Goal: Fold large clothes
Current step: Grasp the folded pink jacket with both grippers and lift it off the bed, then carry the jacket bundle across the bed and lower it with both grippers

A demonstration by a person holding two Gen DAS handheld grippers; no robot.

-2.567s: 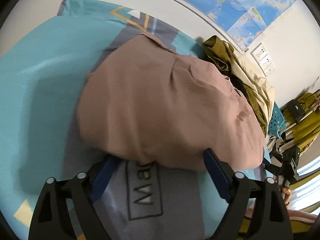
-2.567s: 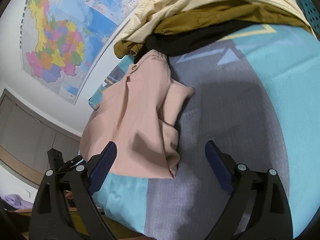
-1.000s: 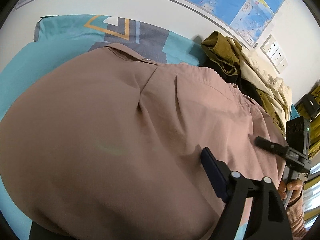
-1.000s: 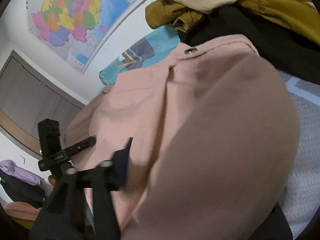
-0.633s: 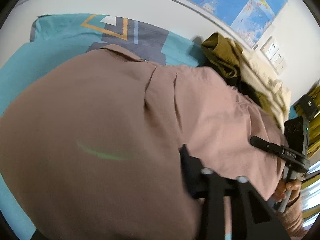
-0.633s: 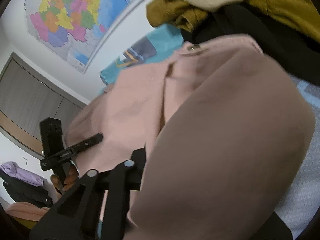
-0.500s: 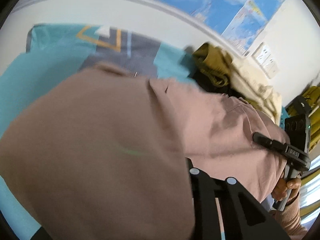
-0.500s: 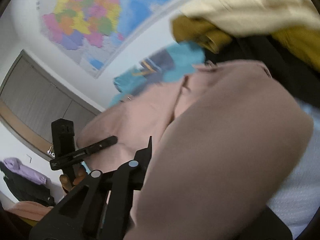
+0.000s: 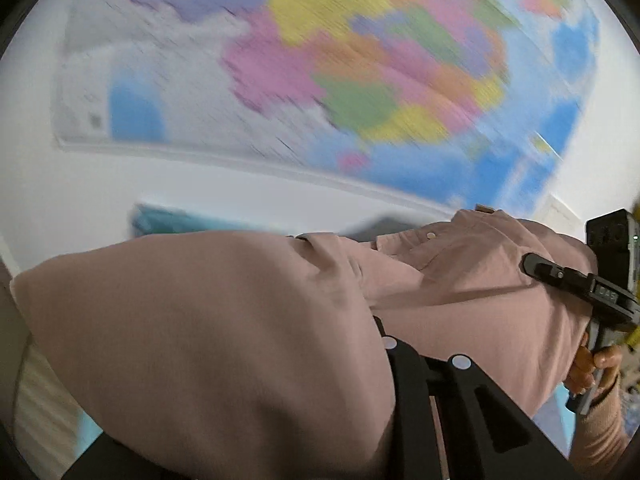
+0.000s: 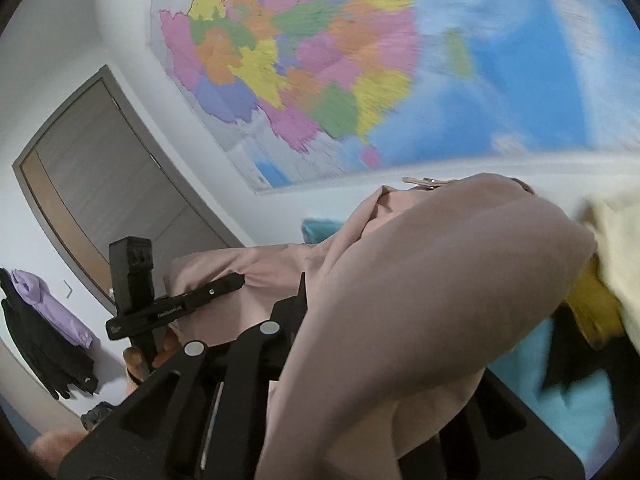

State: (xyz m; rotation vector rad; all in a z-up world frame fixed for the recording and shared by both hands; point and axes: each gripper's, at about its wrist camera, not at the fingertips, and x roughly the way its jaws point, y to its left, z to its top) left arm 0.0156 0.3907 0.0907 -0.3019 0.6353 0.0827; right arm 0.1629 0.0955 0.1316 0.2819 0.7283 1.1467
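Both of my grippers have the pink shirt [image 9: 248, 332] pinched at one edge, and it hangs between them in the air, in front of the wall map [image 9: 360, 80], lifted clear of the teal bedding [image 10: 560, 392]. The cloth drapes over each tool and hides the tips, so I judge the grip from the jaws standing drawn together on fabric. The left gripper [image 9: 376, 320] holds one side, the right gripper [image 10: 300, 280] the other, each visible from the other's camera with a hand below it.

The shirt looks light, soft and limp: it sags in rounded folds and will slump wherever it is not held. I think the hem corners or shoulder seams are the places to hold, where the cloth is doubled and slips less. A snap [image 9: 431, 235] shows near the placket.

Both tools point up and forward, tilted toward the wall. Beside the shirt, on the right, lies a heap of yellow and black clothes [image 10: 600, 300].
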